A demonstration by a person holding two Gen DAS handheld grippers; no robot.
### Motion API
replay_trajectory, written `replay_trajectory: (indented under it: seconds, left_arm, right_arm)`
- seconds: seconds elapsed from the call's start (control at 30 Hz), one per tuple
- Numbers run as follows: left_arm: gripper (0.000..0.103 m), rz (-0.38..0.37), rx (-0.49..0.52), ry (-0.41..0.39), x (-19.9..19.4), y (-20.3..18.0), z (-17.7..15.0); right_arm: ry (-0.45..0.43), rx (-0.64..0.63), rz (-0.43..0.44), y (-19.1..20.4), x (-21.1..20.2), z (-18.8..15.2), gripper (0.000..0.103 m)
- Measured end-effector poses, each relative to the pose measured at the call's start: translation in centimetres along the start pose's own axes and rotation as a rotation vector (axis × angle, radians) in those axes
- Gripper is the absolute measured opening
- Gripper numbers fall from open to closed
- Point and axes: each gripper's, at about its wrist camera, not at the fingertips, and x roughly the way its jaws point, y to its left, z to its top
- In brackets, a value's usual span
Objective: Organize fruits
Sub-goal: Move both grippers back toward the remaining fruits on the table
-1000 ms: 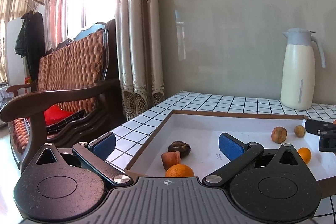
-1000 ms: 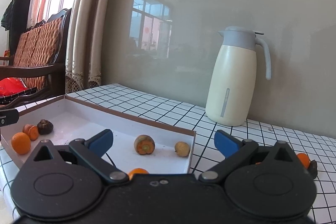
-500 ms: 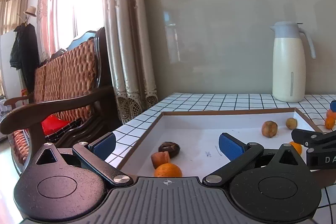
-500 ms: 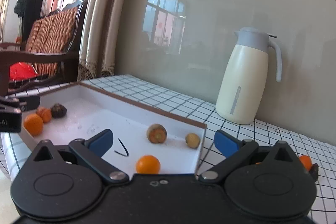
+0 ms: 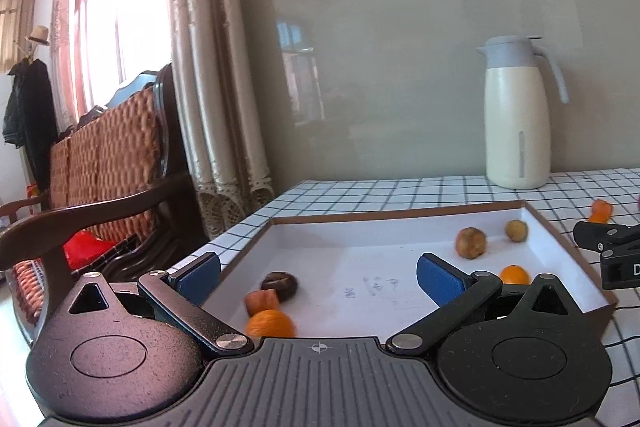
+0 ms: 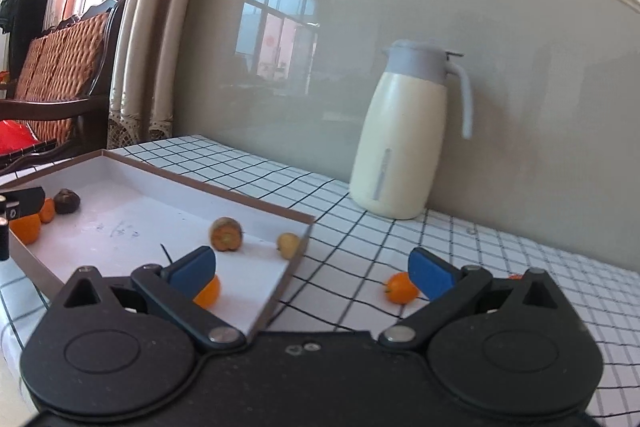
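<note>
A shallow white tray with a brown rim (image 5: pixel 400 217) (image 6: pixel 208 189) lies on the checked tablecloth. In it are an orange (image 5: pixel 270 323), an orange chunk (image 5: pixel 261 301), a dark fruit (image 5: pixel 280 283), two brownish fruits (image 5: pixel 471 242) (image 5: pixel 516 230) and a small orange (image 5: pixel 514 274). My left gripper (image 5: pixel 318 275) is open and empty at the tray's near edge. My right gripper (image 6: pixel 312 267) is open and empty above the tray's right corner. A loose small orange (image 6: pixel 400 287) lies on the cloth by its right finger. Another orange piece (image 5: pixel 600 211) lies right of the tray.
A cream thermos jug with a grey lid (image 5: pixel 516 115) (image 6: pixel 404 135) stands at the back against the grey wall. A wooden armchair with a woven back (image 5: pixel 100 163) and curtains (image 5: pixel 208 67) are left of the table. The right gripper's body (image 5: pixel 616 259) shows in the left view.
Both grippers have swung to the right. The right view now shows the tray's right corner and the loose orange on the cloth. Both stay open.
</note>
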Motion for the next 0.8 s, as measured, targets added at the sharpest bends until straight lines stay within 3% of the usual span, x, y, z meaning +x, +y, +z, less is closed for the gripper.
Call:
replay_trajectory:
  seconds: [0.8]
  left_arm:
    - [0.103,-0.109,0.048,-0.052,-2.9,-8.1,1.8]
  right_arm:
    - [0.003,0.061,-0.152,-9.8,-3.8,-2.5,0.097]
